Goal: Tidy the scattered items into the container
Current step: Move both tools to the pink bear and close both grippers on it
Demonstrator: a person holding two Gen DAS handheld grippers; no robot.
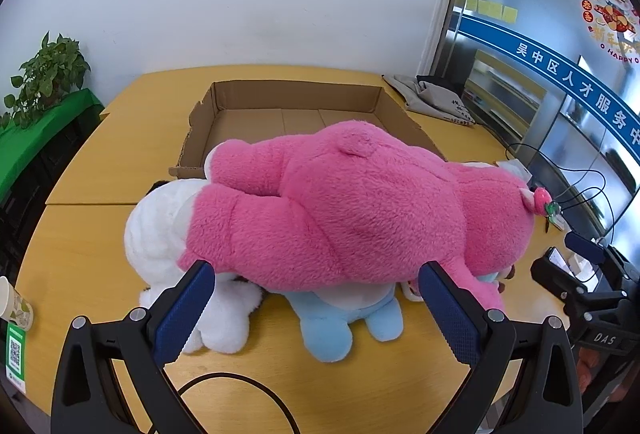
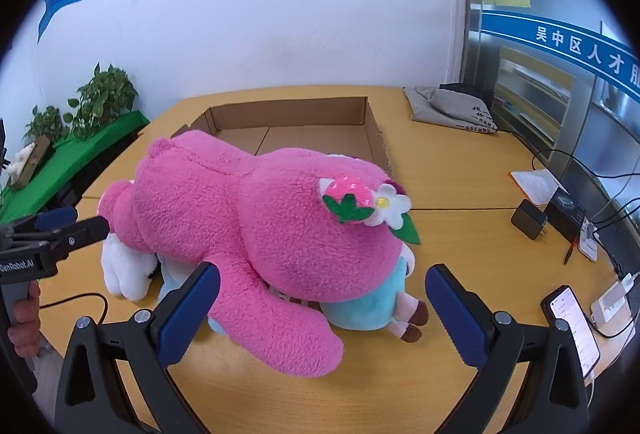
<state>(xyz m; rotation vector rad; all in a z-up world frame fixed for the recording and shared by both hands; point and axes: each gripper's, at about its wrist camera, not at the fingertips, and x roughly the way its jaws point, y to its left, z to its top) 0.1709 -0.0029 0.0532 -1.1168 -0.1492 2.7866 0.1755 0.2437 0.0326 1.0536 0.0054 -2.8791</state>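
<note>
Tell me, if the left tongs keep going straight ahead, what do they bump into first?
Most likely the big pink plush bear. It lies right across the open left tongs, on top of the white plush and blue plush. The cardboard box sits farther behind.

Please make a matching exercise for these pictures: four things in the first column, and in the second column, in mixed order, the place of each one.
Things:
1. pink plush toy
2. cardboard box
3. phone
4. grey cloth bag

Places:
A. at the right edge of the table, screen lit
B. on the far right of the table, close to the glass wall
C. lying on top of the white and blue plush toys
D. behind the pile of toys, open, nothing visible inside

Pairs: 1-C, 2-D, 3-A, 4-B
</note>
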